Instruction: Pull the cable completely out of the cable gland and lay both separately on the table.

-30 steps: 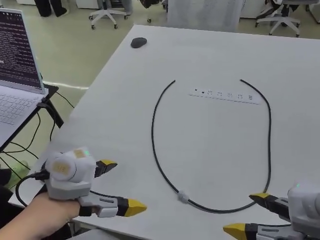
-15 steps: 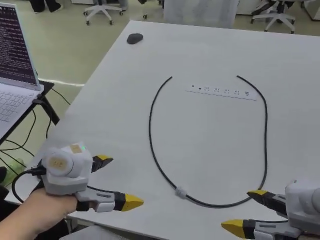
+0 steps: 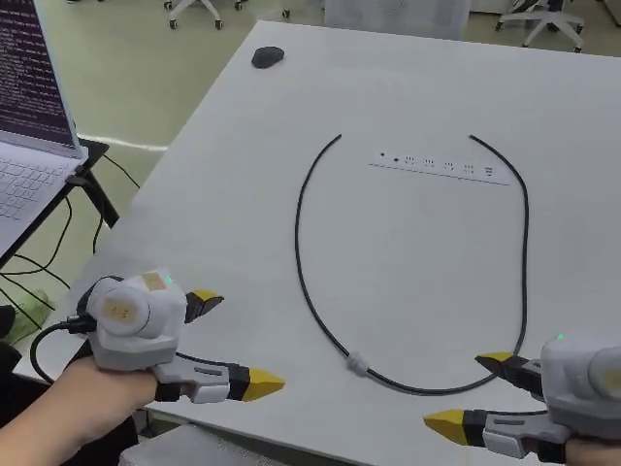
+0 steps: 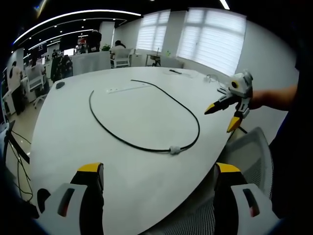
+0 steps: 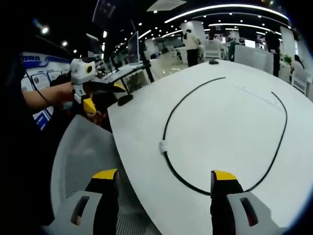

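A long black cable (image 3: pixel 301 252) lies in a U shape on the white table (image 3: pixel 408 87), its two ends pointing away from me. A small white cable gland (image 3: pixel 358 364) sits on the cable near the bottom of the loop; it also appears as the gland (image 4: pixel 174 150) and gland (image 5: pixel 163 146) in the gripper views. My left gripper (image 3: pixel 233 342) hovers open at the table's near left edge, well left of the gland. My right gripper (image 3: pixel 473 390) is open at the near right edge, just beside the cable's bend. Neither holds anything.
A white power strip (image 3: pixel 441 168) lies flush inside the loop's far end. A dark mouse (image 3: pixel 268 57) rests at the far left of the table. A laptop (image 3: pixel 29 126) stands on a stand to the left, with cords below. Office chairs stand beyond the table.
The head camera shifted slightly. Both grippers stay open near the table's front edge, with little movement; cable and gland have not moved.
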Tool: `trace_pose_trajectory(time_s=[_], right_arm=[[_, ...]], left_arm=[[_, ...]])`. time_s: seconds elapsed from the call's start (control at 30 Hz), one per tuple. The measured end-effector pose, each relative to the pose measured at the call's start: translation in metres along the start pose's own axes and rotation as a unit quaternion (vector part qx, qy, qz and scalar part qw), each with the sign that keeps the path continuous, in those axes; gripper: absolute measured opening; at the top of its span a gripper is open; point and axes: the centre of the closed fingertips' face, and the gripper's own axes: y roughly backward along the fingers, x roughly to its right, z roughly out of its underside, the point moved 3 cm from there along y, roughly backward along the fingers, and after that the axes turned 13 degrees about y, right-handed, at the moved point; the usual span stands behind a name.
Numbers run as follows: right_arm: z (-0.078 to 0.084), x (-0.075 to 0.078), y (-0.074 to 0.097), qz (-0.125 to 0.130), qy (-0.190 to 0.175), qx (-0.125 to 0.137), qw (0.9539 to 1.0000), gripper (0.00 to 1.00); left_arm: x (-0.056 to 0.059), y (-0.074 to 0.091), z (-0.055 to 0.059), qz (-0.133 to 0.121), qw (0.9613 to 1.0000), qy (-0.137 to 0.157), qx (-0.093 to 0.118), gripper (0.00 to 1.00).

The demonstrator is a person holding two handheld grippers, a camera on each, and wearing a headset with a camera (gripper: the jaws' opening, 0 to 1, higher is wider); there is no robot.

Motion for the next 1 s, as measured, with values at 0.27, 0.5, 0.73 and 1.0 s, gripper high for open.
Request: trace_pose_trajectory(time_s=[0.27, 0.5, 0.73, 1.0], right_arm=[[-0.012, 0.009, -0.027, -0.014, 0.02, -0.032, 0.9992, 0.7], [-0.025, 0.015, -0.048, -0.024, 0.026, -0.043, 0.9984, 0.66], [-0.027, 0.016, -0.068, -0.031, 0.034, -0.063, 0.997, 0.6], [-0.025, 0.018, -0.088, -0.041, 0.044, -0.091, 0.994, 0.52]], left_arm=[[-0.007, -0.008, 0.008, 0.001, 1.0, 0.006, -0.005, 0.92], [-0.003, -0.015, 0.009, 0.017, 0.9998, 0.004, -0.008, 0.93], [-0.005, -0.02, 0.01, 0.022, 0.9997, 0.004, -0.01, 0.92], [-0.007, -0.022, 0.014, 0.026, 0.9994, 0.002, -0.022, 0.92]])
